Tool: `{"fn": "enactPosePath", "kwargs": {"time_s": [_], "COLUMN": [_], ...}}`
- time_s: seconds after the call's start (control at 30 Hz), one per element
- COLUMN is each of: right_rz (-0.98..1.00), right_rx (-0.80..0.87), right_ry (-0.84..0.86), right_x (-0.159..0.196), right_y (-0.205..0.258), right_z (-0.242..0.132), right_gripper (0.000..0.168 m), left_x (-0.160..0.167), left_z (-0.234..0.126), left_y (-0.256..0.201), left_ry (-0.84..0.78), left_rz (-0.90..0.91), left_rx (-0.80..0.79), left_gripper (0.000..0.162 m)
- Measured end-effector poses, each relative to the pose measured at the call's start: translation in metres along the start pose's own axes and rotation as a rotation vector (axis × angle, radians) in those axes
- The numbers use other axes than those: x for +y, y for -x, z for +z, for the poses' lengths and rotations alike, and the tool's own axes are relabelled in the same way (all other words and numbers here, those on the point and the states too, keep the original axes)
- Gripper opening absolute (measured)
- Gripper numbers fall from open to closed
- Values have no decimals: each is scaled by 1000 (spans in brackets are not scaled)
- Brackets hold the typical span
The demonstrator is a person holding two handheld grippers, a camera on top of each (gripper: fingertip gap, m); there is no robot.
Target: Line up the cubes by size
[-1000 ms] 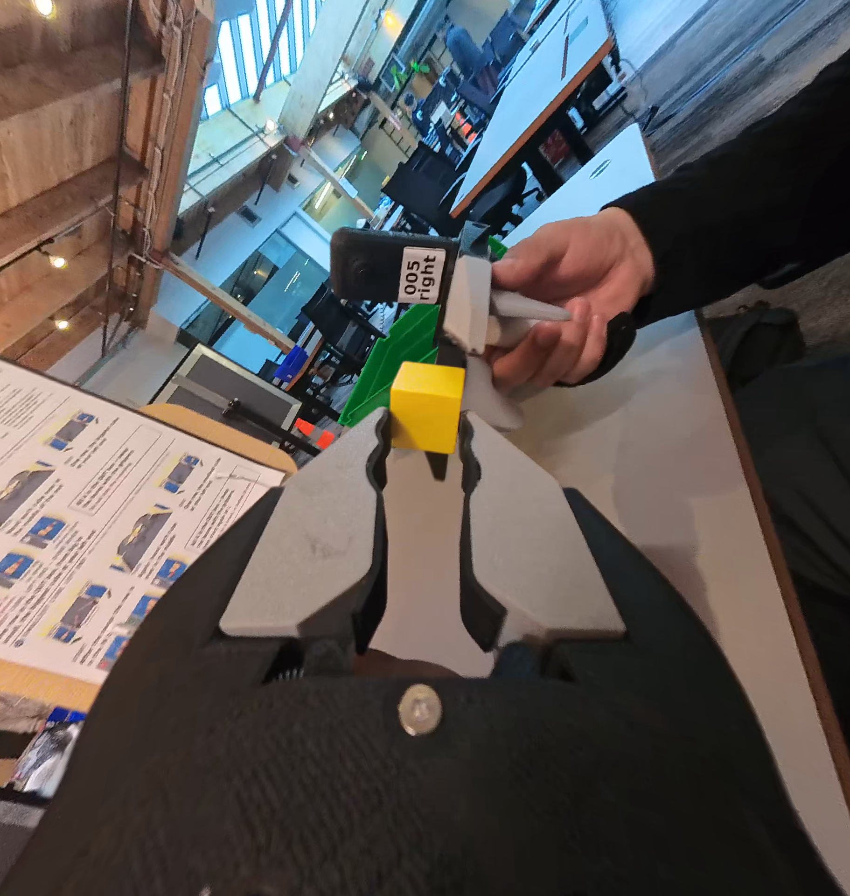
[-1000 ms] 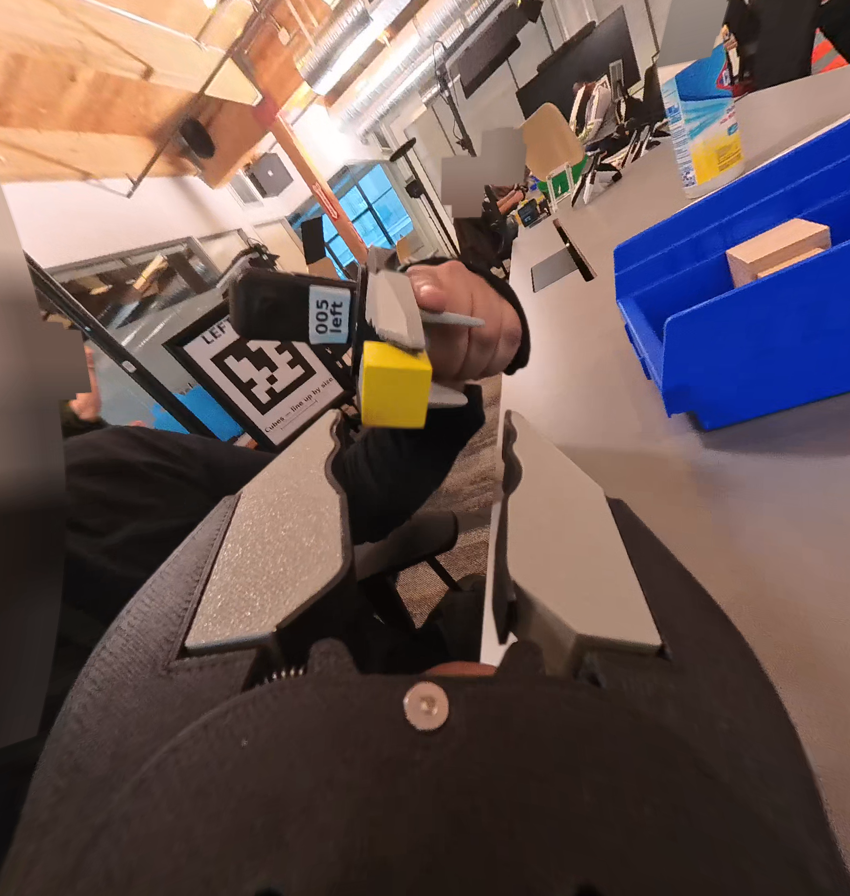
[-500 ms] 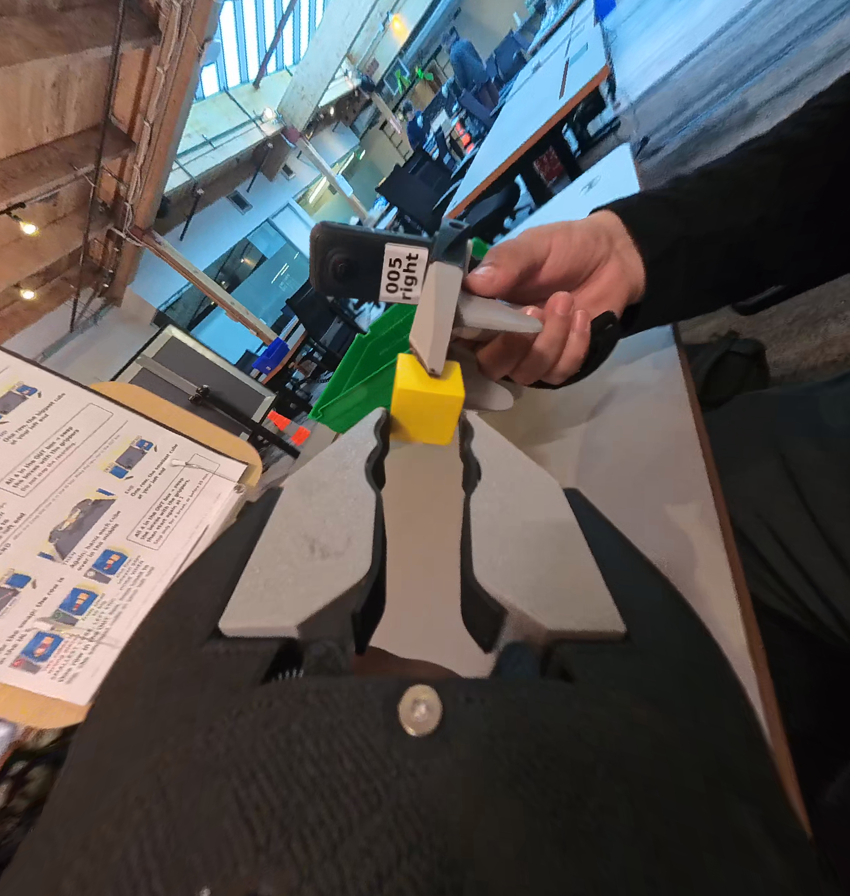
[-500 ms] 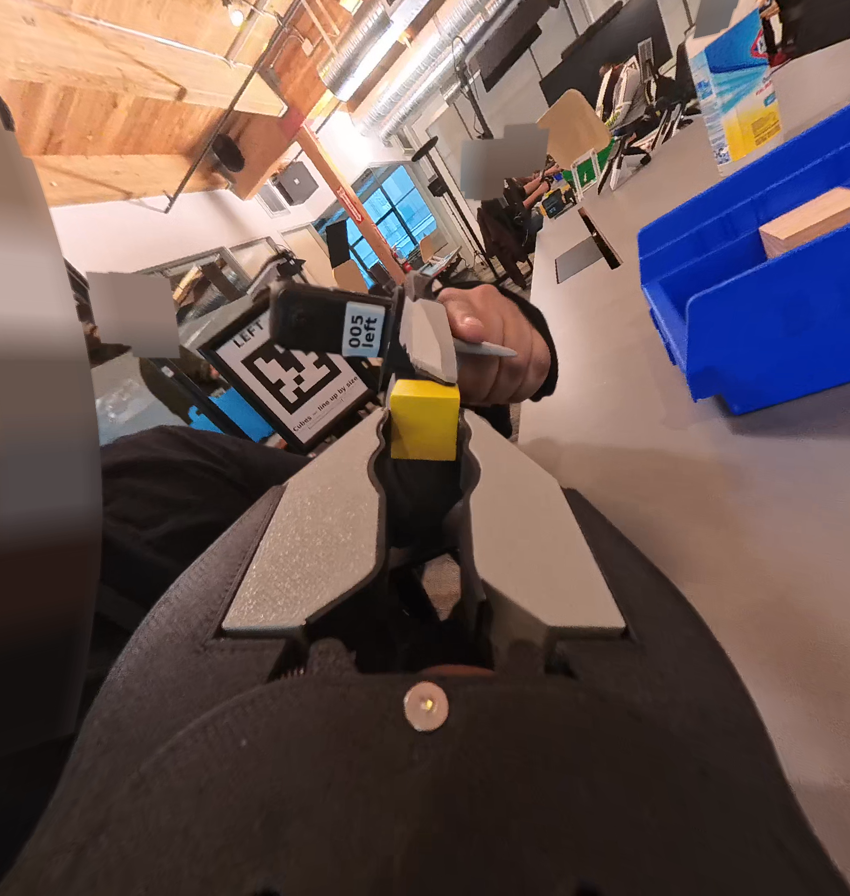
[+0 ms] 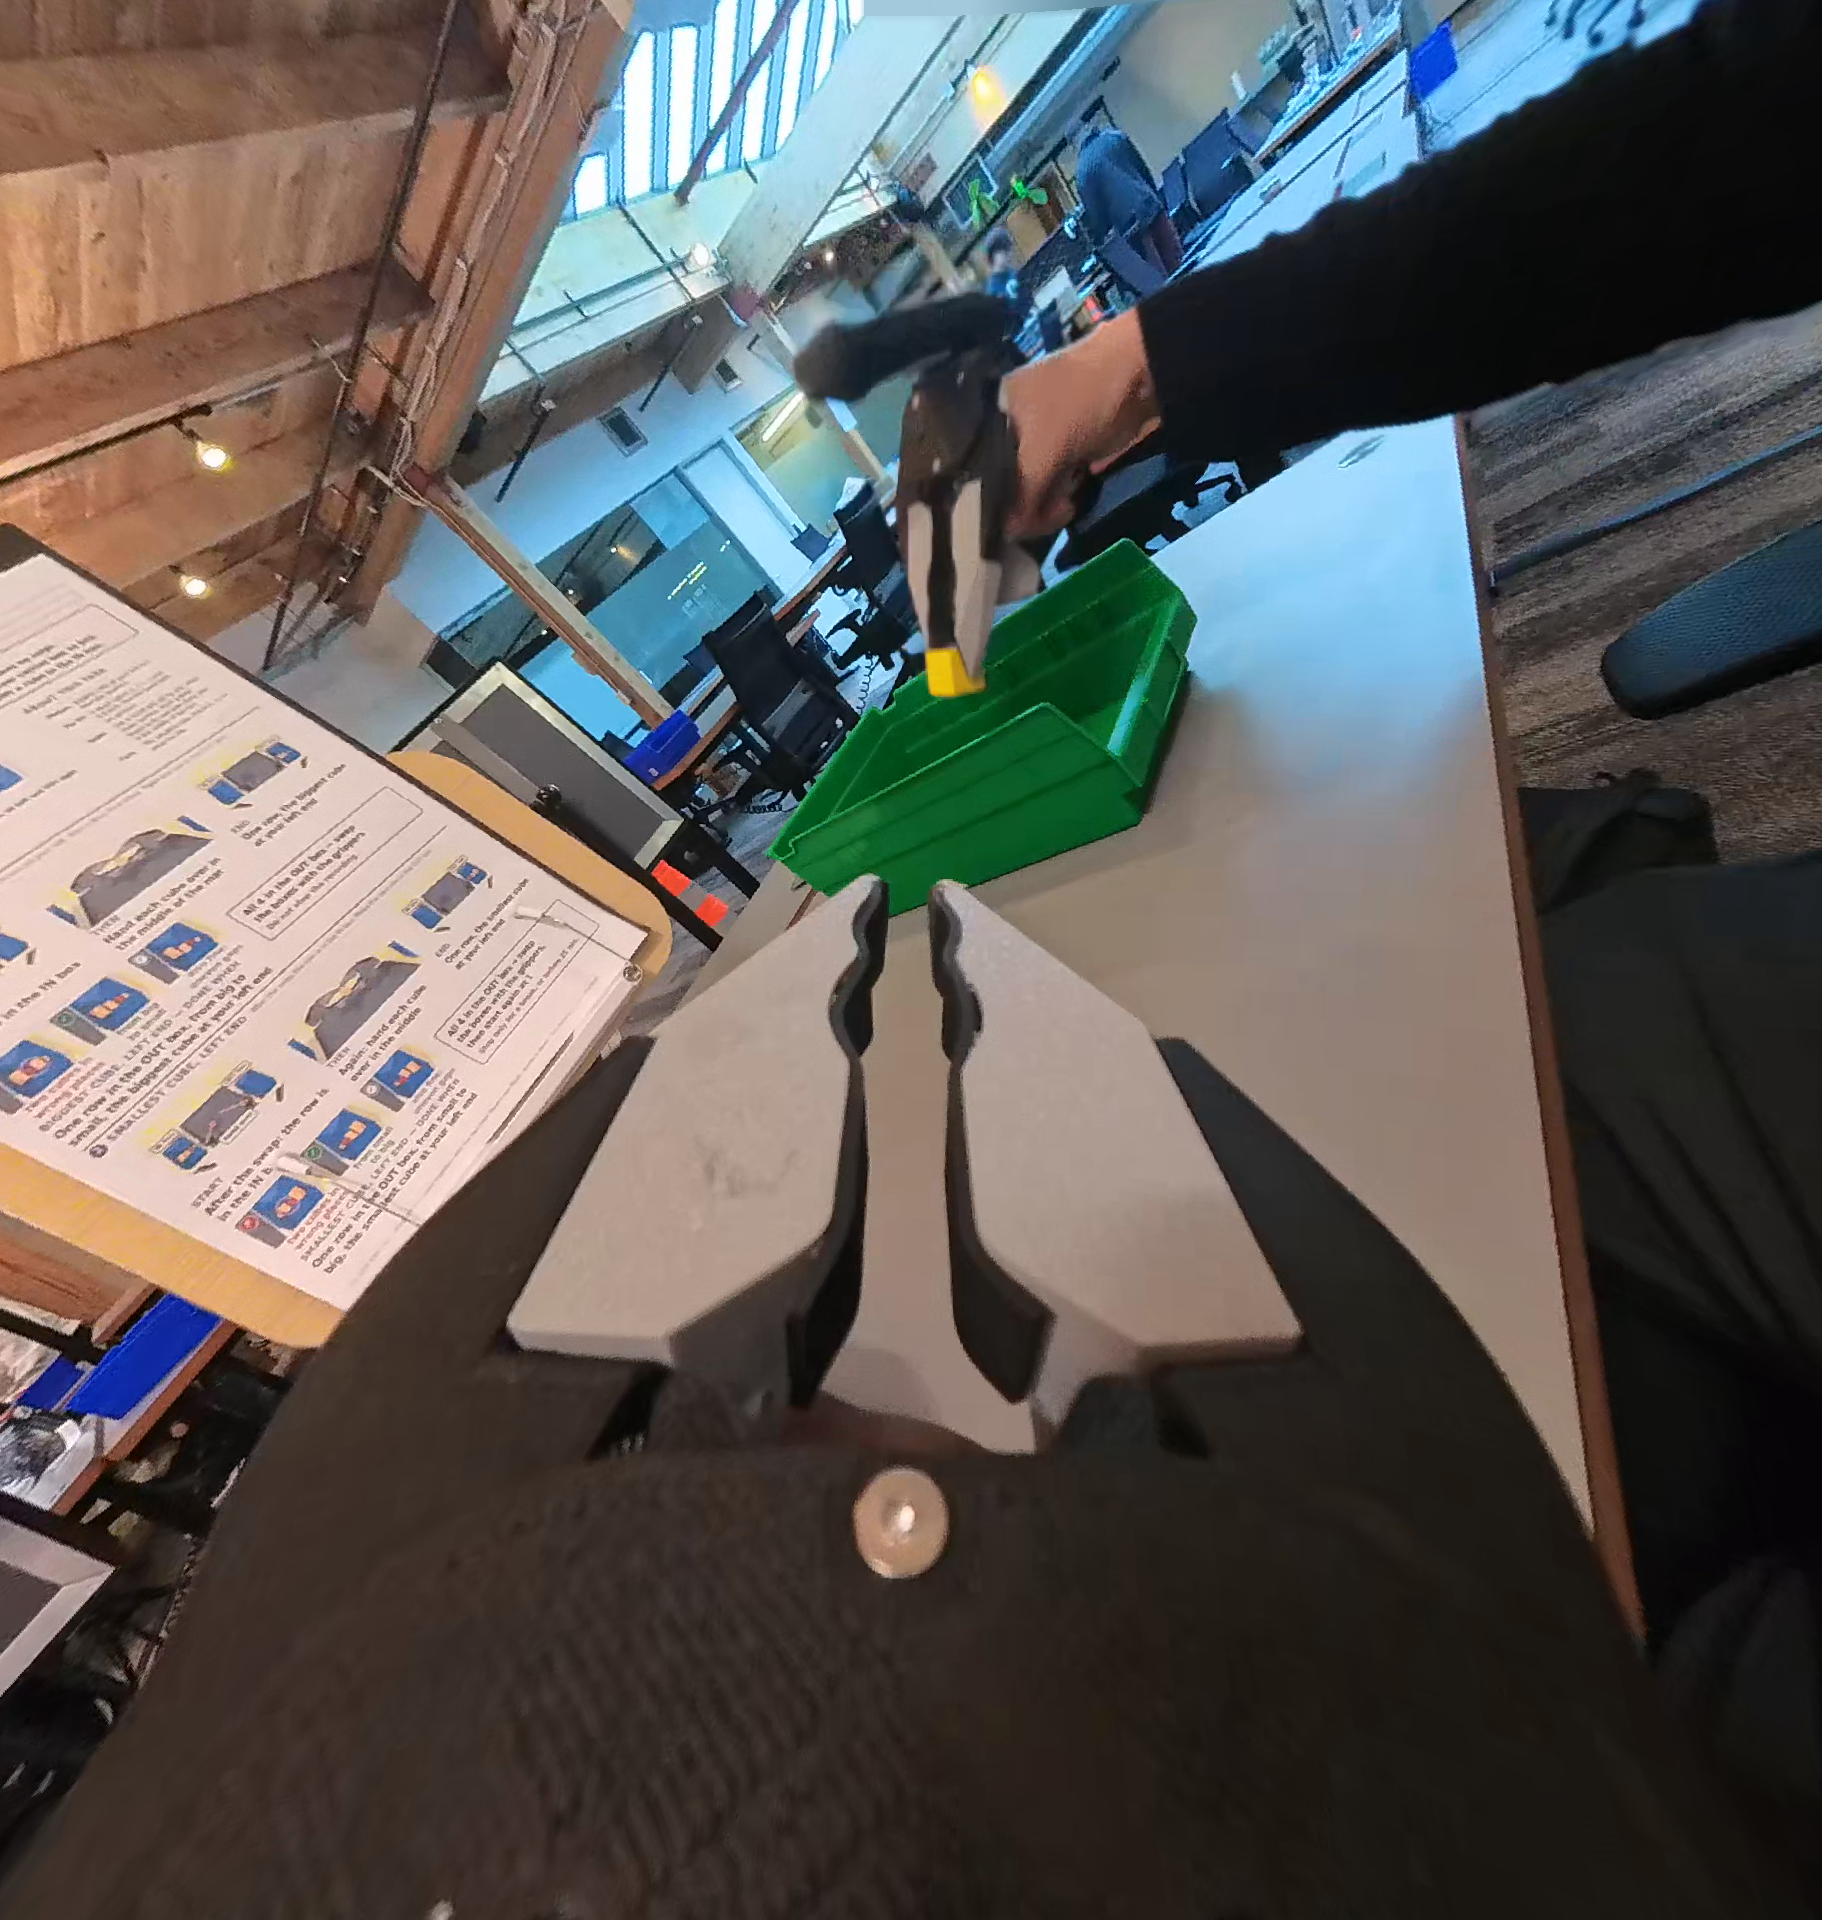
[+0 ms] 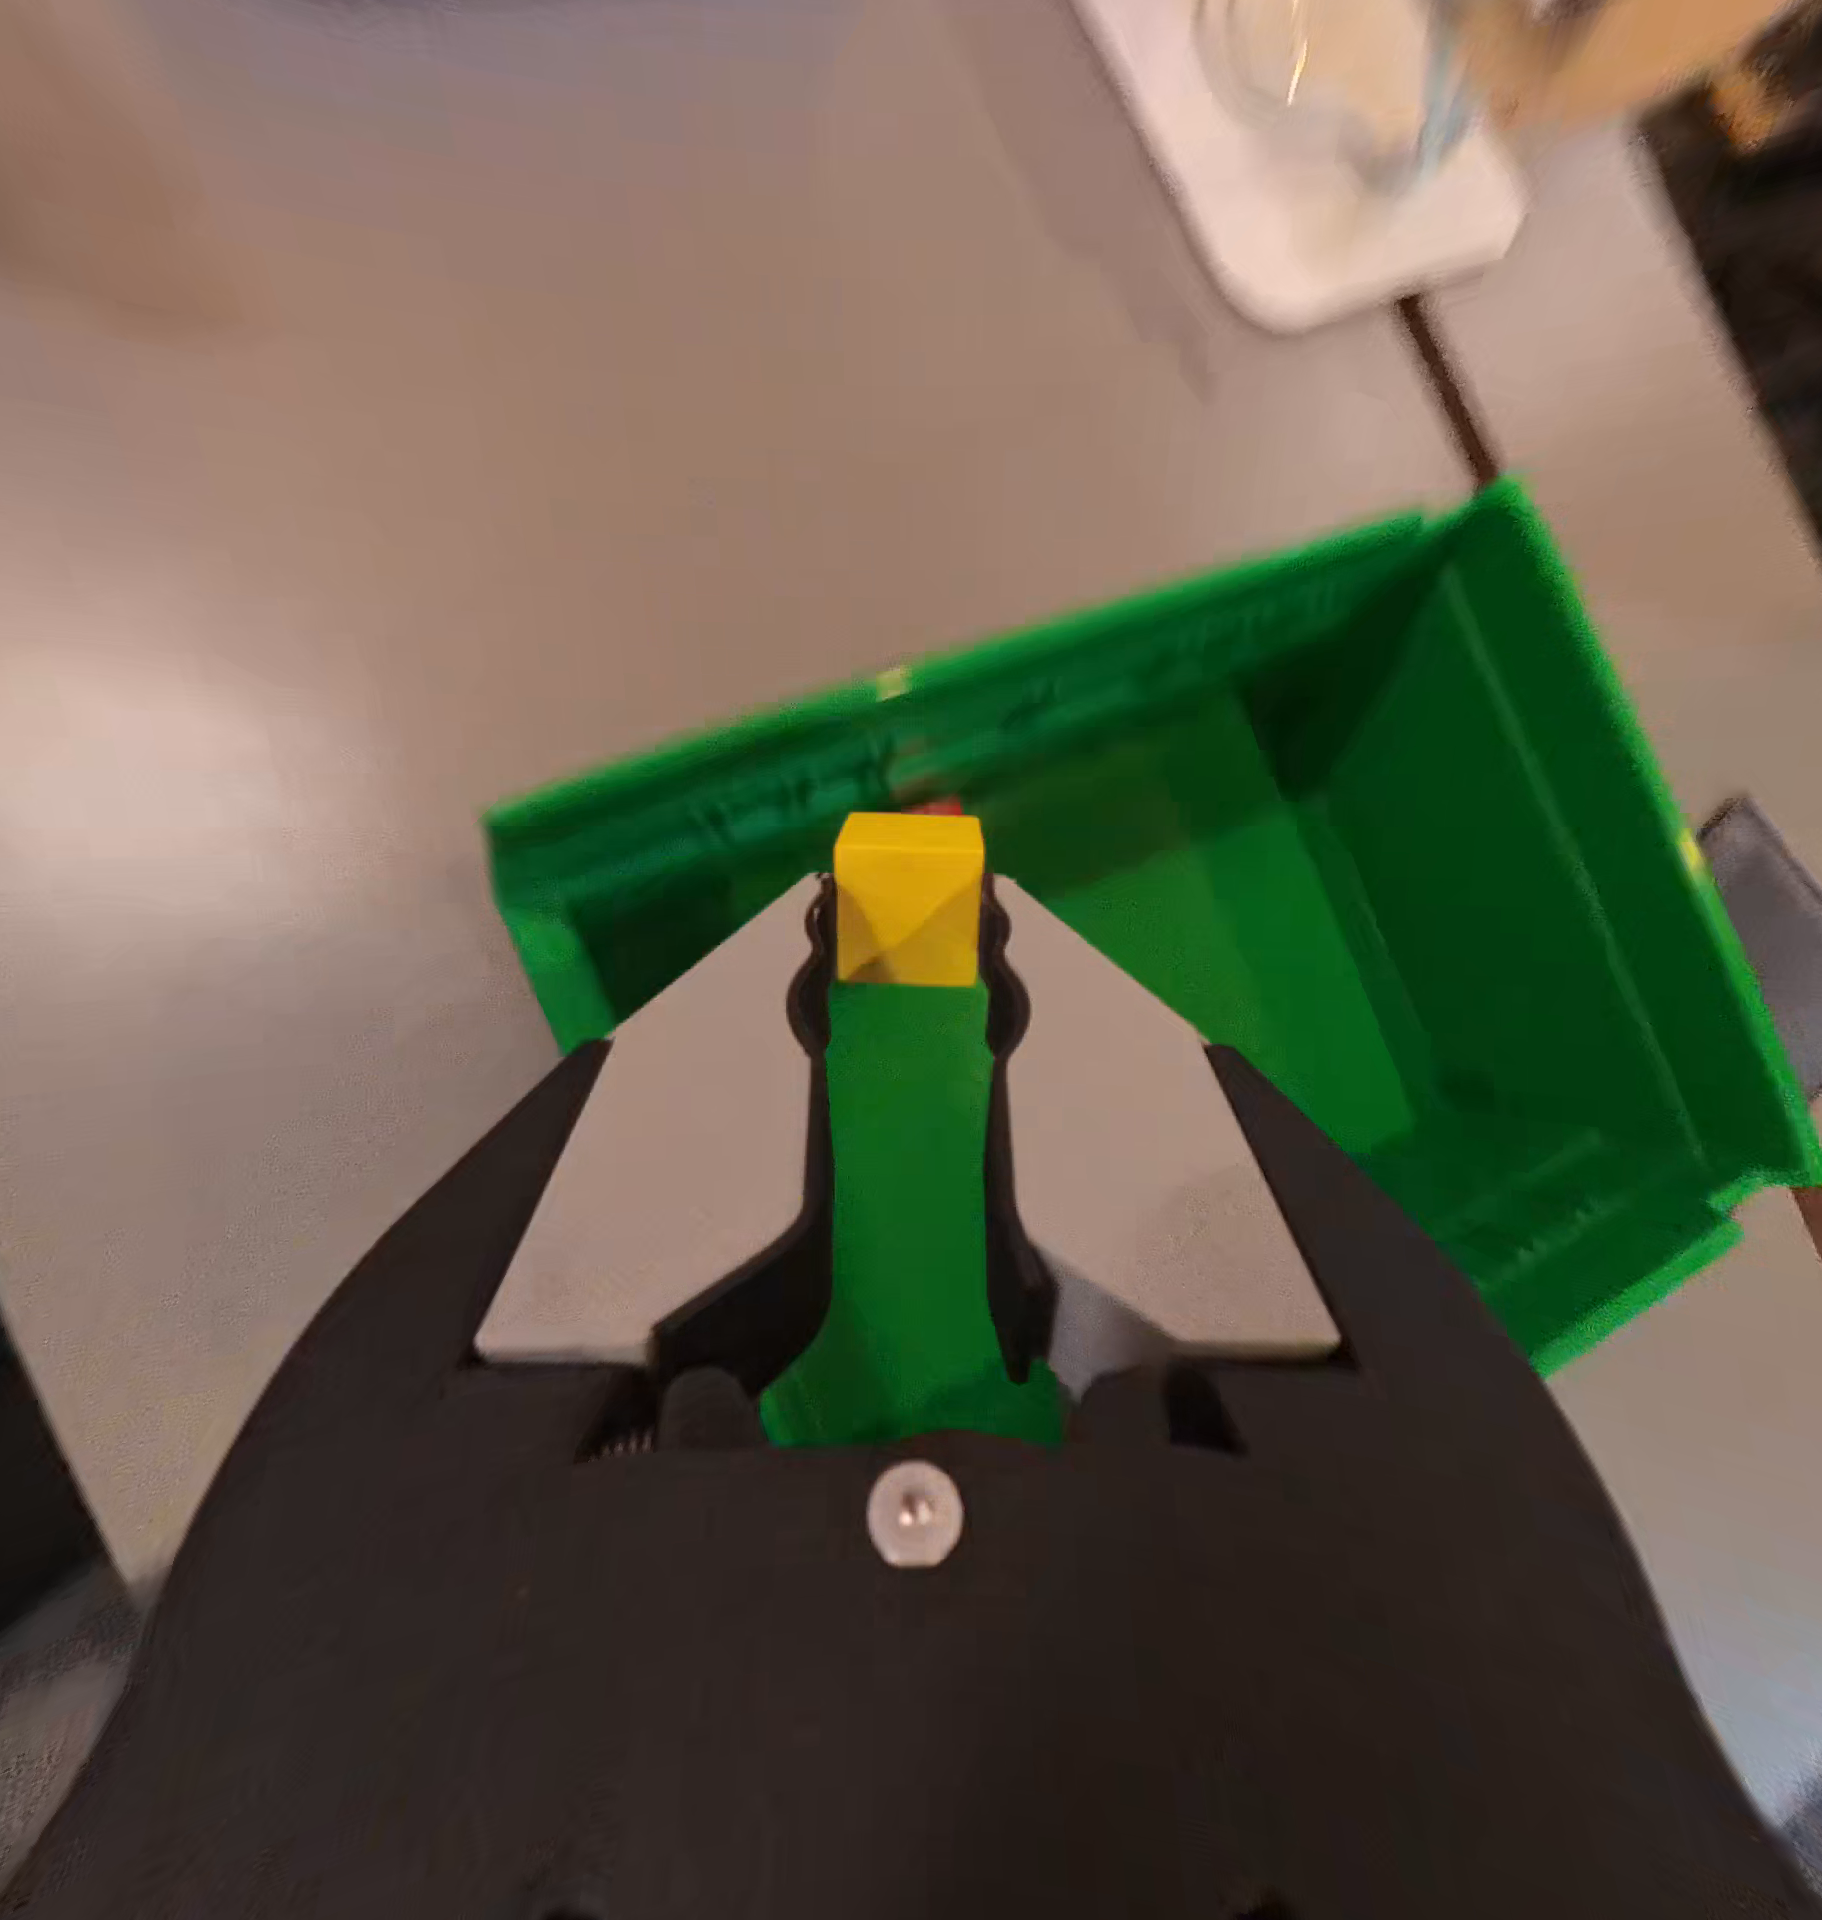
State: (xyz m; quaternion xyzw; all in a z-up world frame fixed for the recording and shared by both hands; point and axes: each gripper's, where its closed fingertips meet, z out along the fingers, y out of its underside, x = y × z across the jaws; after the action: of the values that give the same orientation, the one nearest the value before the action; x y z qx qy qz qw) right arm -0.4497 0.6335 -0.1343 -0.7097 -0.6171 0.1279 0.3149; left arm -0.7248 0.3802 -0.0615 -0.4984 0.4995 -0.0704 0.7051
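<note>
A small yellow cube [image 6: 907, 899] is held between the fingertips of my right gripper [image 6: 909, 935], which is shut on it and points down over the inside of a green bin [image 6: 1509, 831]. A bit of red [image 6: 938, 805] shows just behind the cube in the bin. In the left wrist view the right gripper [image 5: 957, 649] holds the cube [image 5: 954, 670] above the green bin [image 5: 990, 790] at the table's far end. My left gripper [image 5: 907, 899] is empty, with its jaws almost together, above the grey table [image 5: 1302, 935] short of the bin.
A board with a printed instruction sheet [image 5: 211, 935] stands on the left. The table's brown edge [image 5: 1509, 831] runs along the right, with a person's dark lap beyond it. A blurred white object [image 6: 1354, 208] lies past the bin.
The yellow cube passed from my left gripper to my right. The right gripper carried it away over the green bin and turned to face down. My left gripper closed up, empty.
</note>
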Motion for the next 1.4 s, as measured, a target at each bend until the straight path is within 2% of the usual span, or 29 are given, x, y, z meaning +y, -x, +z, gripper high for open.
{"fn": "enactPosePath", "kwargs": {"time_s": [0.1, 0.17, 0.43, 0.67, 0.8, 0.9, 1.03, 1.17, 1.27, 1.4], "right_rz": [-92, -130, -233, -278, -284, -283, -230, -210, -239, -319], "right_rx": [-22, -61, -175, -278, -273, -257, -207, -97, -77, -226], "right_ry": [255, 347, 480, 490, 523, 521, 464, 174, -113, -371], "right_x": [42, 54, 65, 62, 72, 73, 60, 7, -44, -92], "right_y": [-10, -11, -21, -12, -13, -14, -19, -6, 36, 129], "right_z": [30, 45, 71, 79, 88, 92, 80, 43, 12, -4], "right_gripper": [25, 25, 25, 25, 24, 32, 46, 45, 44, 42], "left_x": [3, 9, 25, 35, 38, 39, 53, 78, 102, 139], "left_z": [8, 15, 23, 20, 16, 14, 8, -8, -30, -49], "left_y": [-6, -11, -18, -16, -13, -10, -11, 11, 42, 89], "left_ry": [18, 49, 105, 130, 133, 132, 195, 317, 471, 707], "left_rz": [5, 16, 11, 8, 2, 1, -58, -84, -38, -53], "left_rx": [20, 36, 66, 70, 63, 53, 78, 5, -6, 108], "left_gripper": [6, 8, 10, 10, 11, 13, 20, 37, 40, 40]}}
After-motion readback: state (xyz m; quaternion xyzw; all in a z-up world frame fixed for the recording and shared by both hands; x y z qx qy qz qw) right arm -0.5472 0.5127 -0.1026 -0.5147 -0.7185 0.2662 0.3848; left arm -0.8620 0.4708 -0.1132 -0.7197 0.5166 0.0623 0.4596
